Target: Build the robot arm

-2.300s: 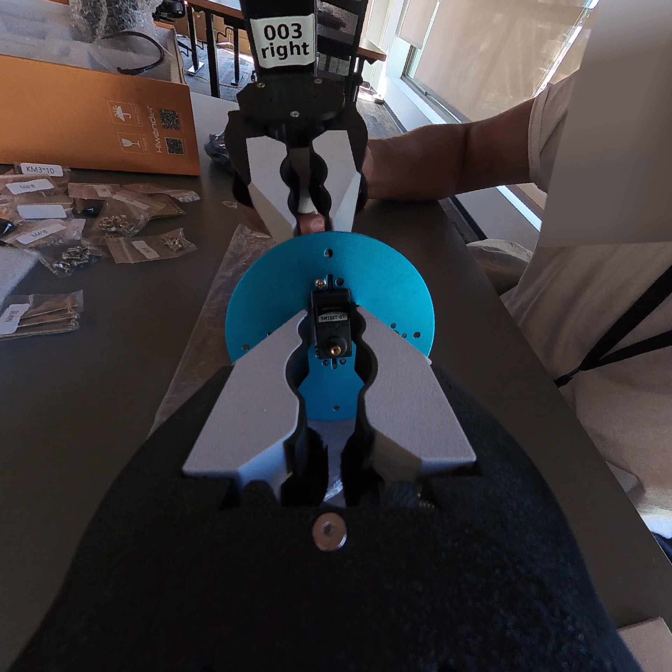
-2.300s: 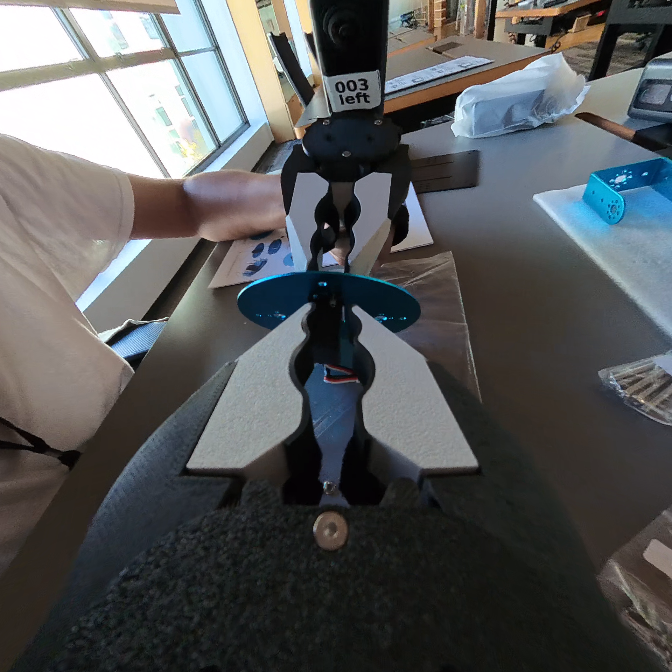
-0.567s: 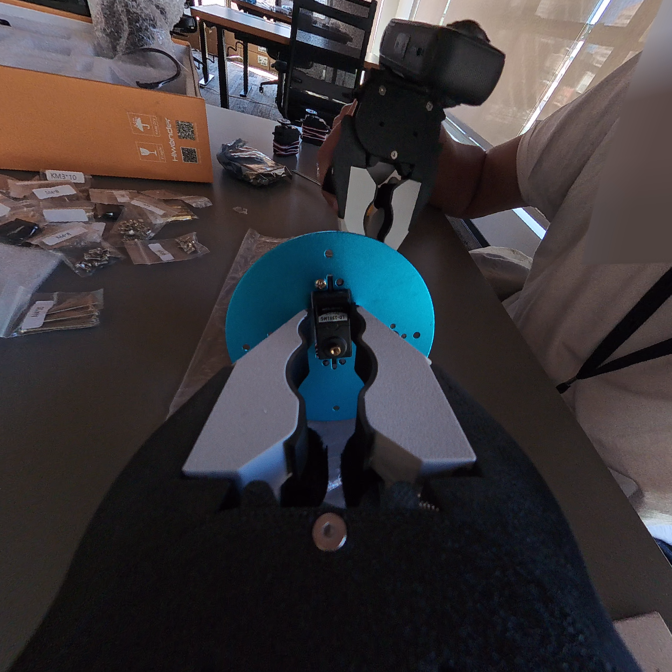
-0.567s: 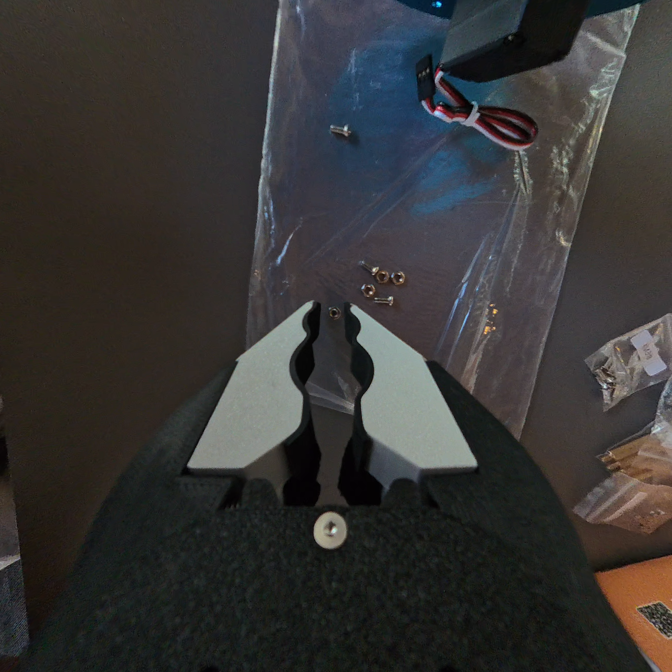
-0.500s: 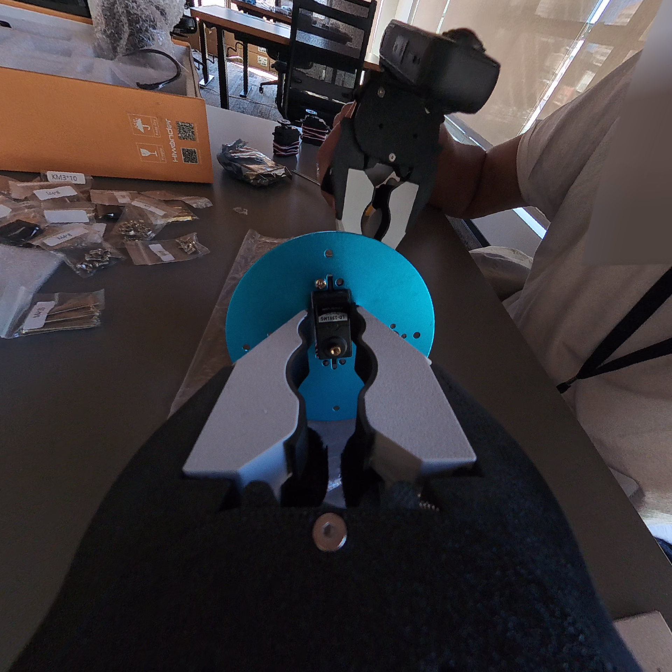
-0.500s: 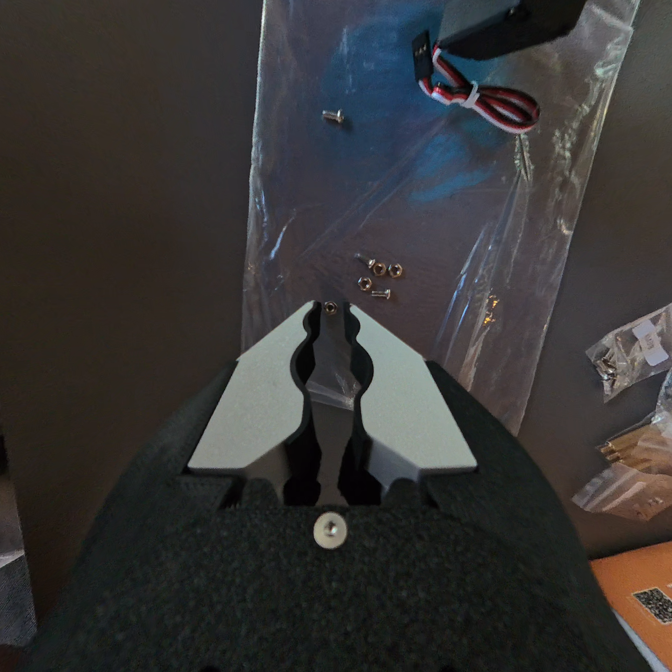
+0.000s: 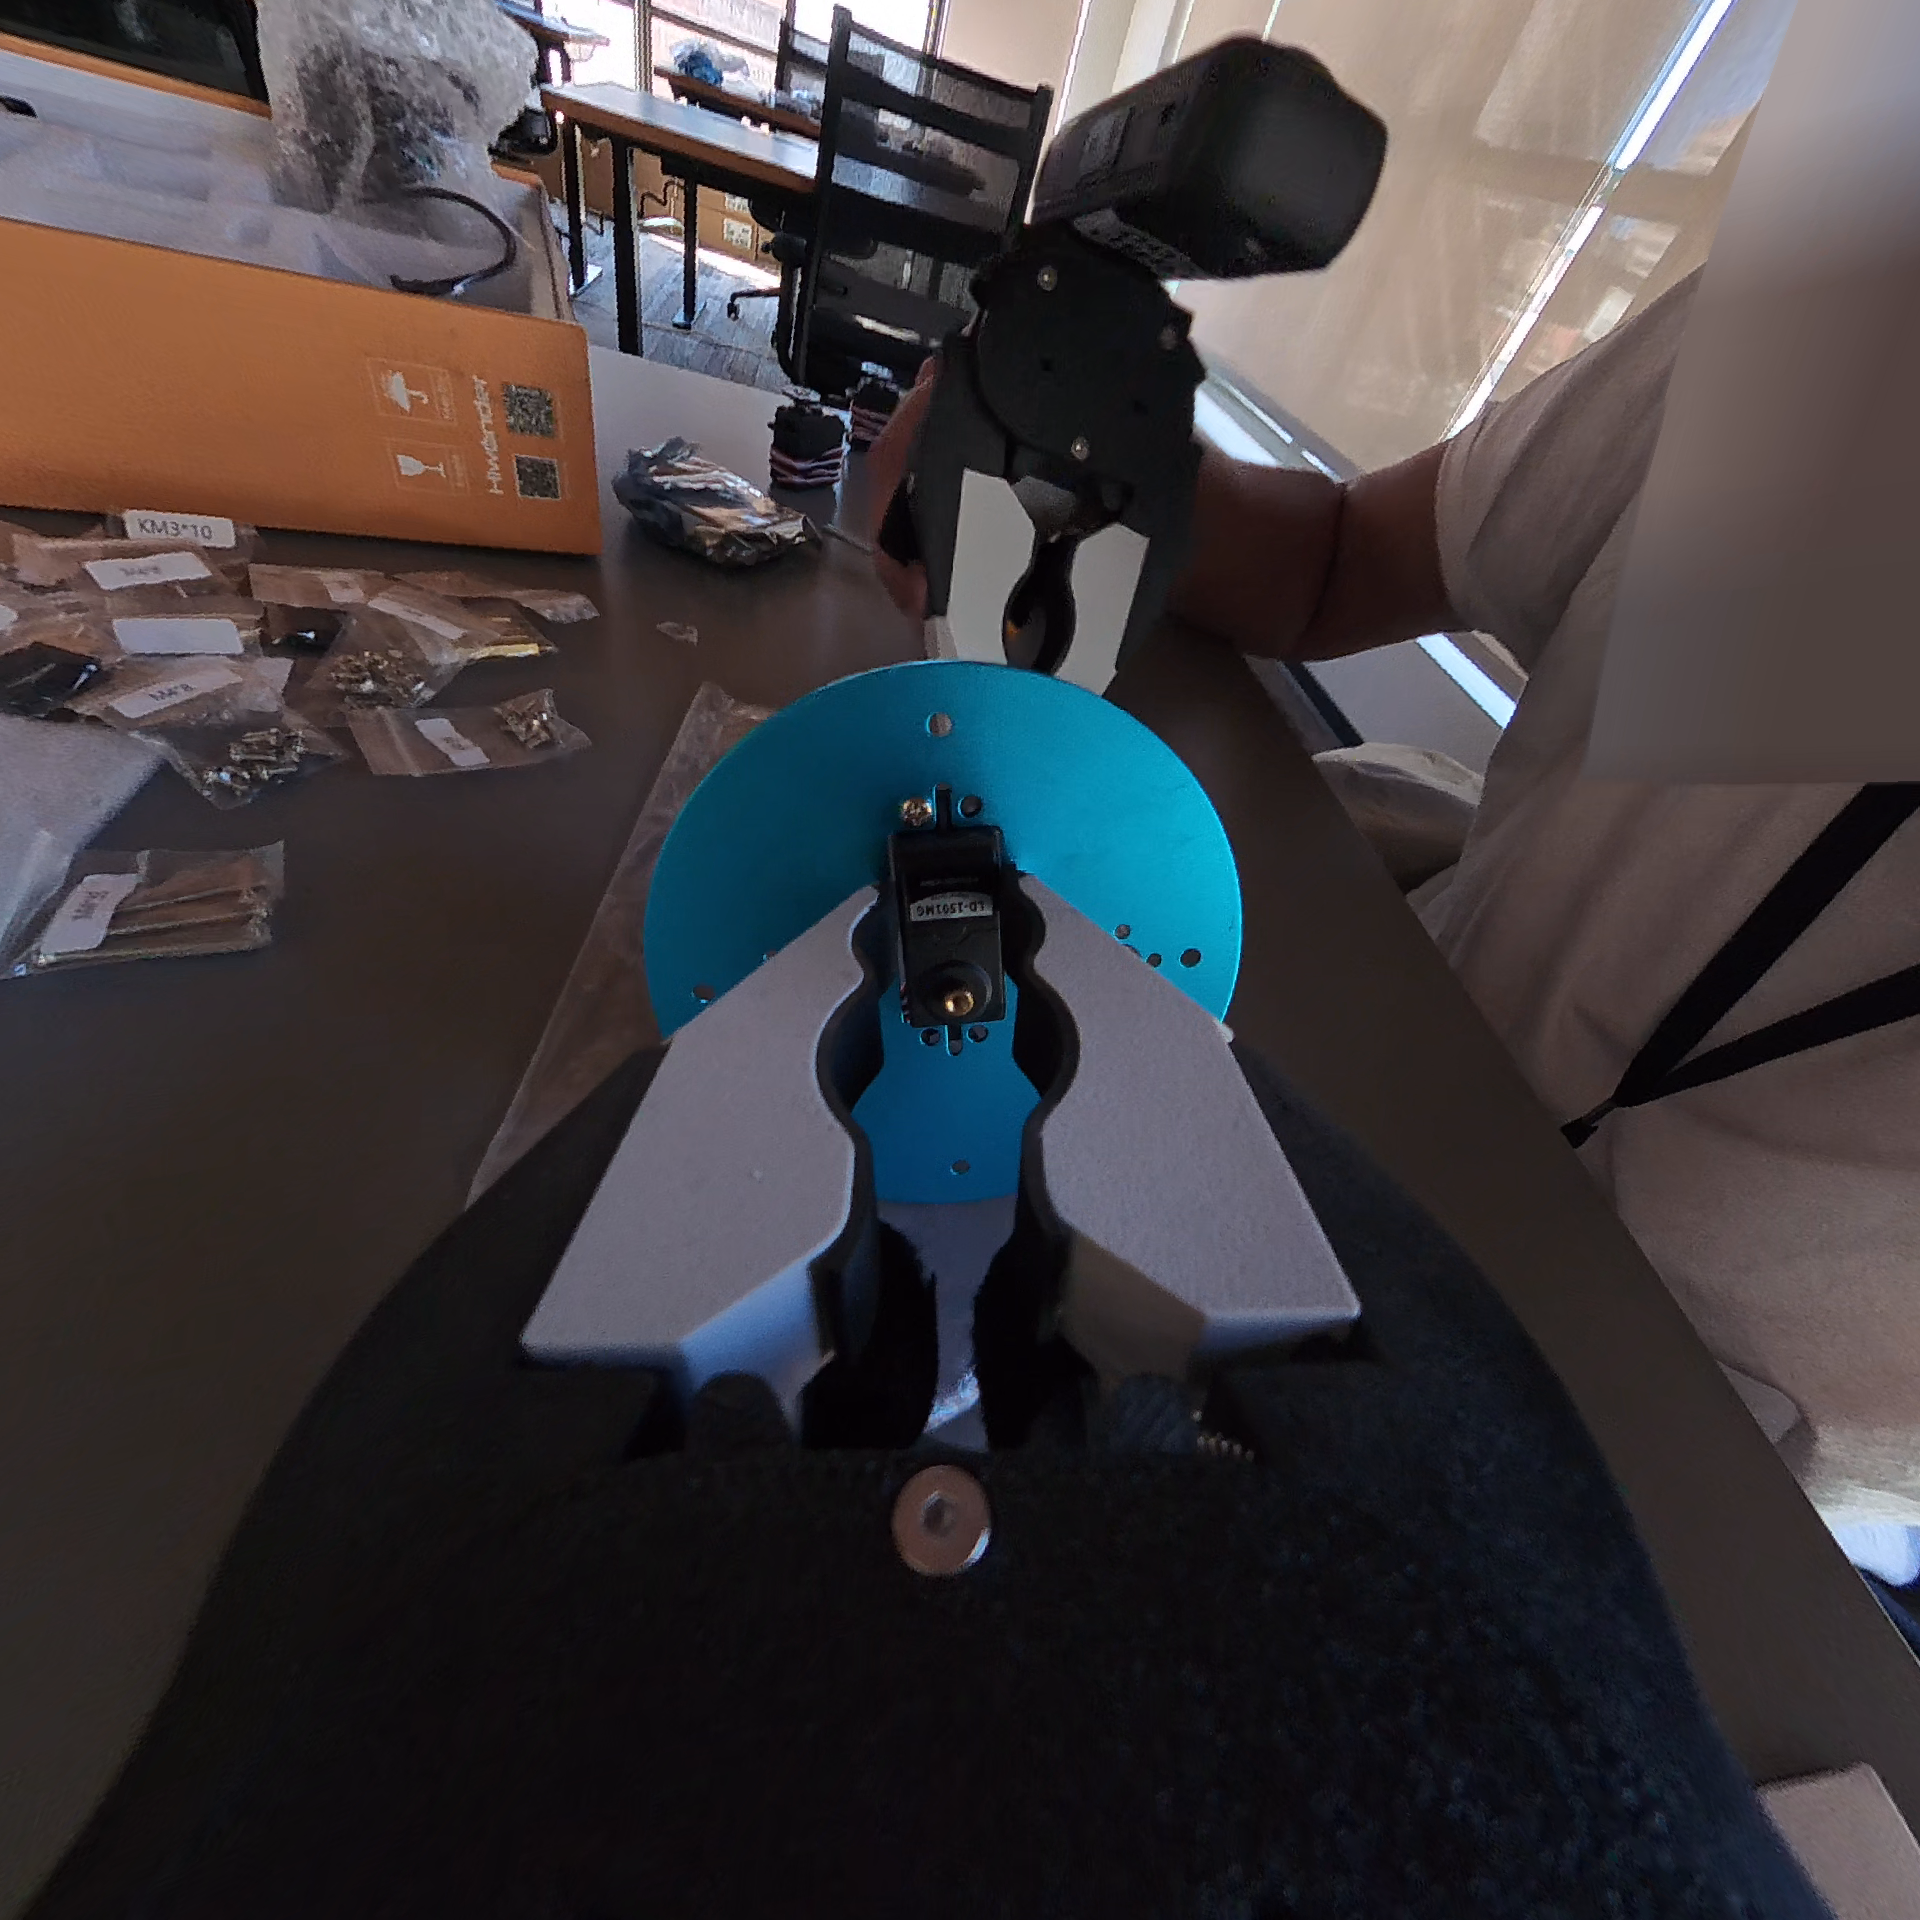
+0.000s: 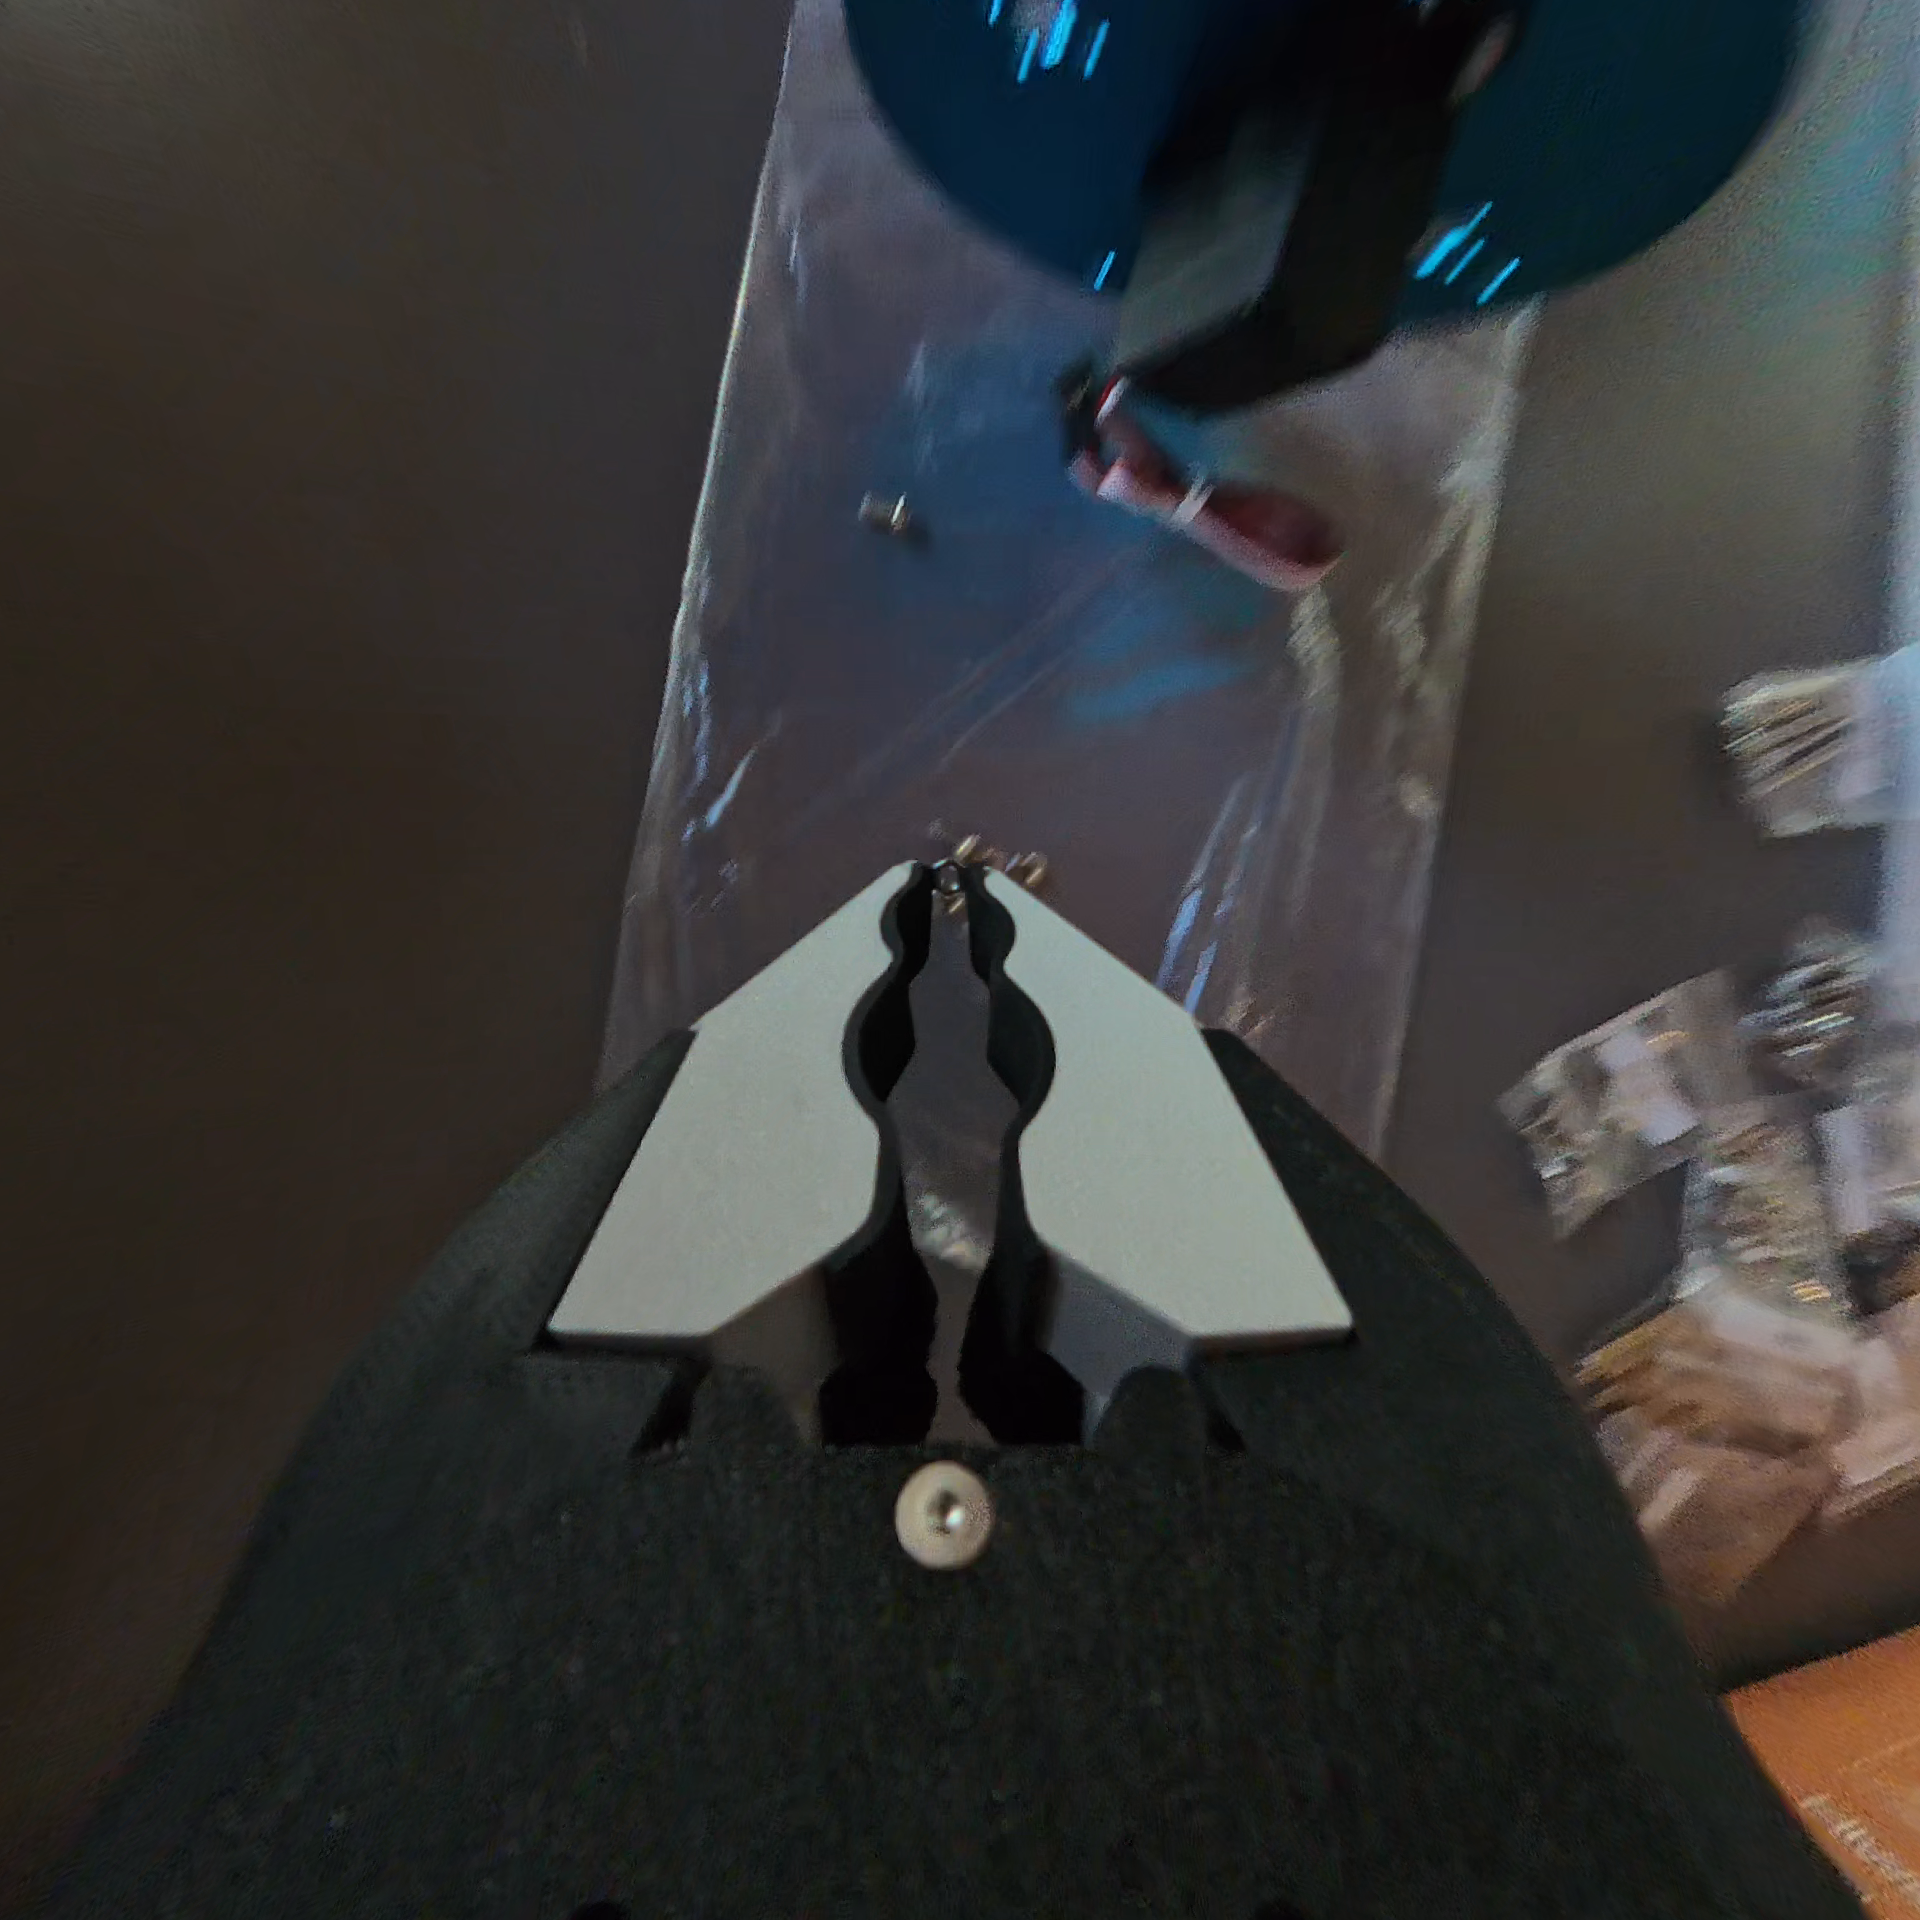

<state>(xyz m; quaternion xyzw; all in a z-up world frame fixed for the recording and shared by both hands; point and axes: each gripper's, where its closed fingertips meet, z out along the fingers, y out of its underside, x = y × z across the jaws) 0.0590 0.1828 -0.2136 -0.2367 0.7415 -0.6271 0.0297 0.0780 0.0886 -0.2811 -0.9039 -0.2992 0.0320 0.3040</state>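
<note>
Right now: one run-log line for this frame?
left gripper: shut on blue disc with servo | right gripper: shut on small nut, over plastic bag

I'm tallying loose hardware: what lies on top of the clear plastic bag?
On the clear plastic bag lie one lone screw and a blurred cluster of nuts and screws by the right tongs; those partly cover the cluster.

Dark table point(image 7: 312, 1091), clear plastic sheet point(image 8: 1039, 675), hardware bags point(image 7: 395, 665)
</note>
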